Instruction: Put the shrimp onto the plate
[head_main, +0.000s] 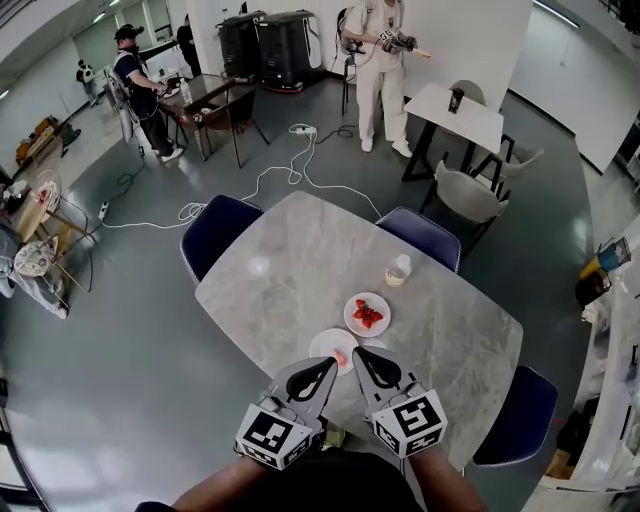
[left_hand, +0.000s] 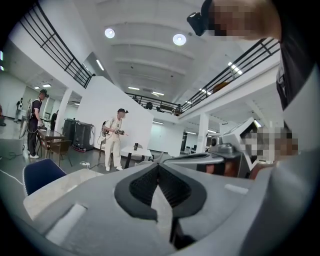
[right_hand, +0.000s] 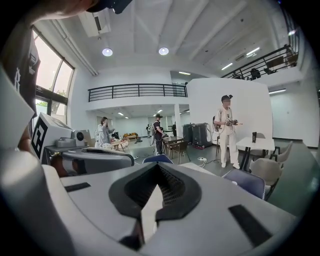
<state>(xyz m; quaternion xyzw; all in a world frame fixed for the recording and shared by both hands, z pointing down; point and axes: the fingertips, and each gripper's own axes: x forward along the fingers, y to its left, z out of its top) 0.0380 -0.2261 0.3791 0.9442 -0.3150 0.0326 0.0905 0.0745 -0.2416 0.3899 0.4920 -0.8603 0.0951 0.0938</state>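
On the marble table (head_main: 290, 270) a white plate (head_main: 367, 314) holds several red shrimp (head_main: 367, 317). Nearer to me, a second white plate (head_main: 326, 345) carries one small pink shrimp (head_main: 340, 357). My left gripper (head_main: 328, 364) is shut and empty, its tip over the near plate's edge. My right gripper (head_main: 358, 353) is also shut and empty, just right of that plate. Both are raised and point level across the room, so in the gripper views the closed tips of the left gripper (left_hand: 158, 167) and the right gripper (right_hand: 159, 167) show no plate or shrimp.
A small white cup (head_main: 398, 270) stands on the table beyond the plates. Blue chairs sit at the far left (head_main: 215, 232), far right (head_main: 422, 235) and near right (head_main: 522, 415) of the table. People, other tables and floor cables lie farther back.
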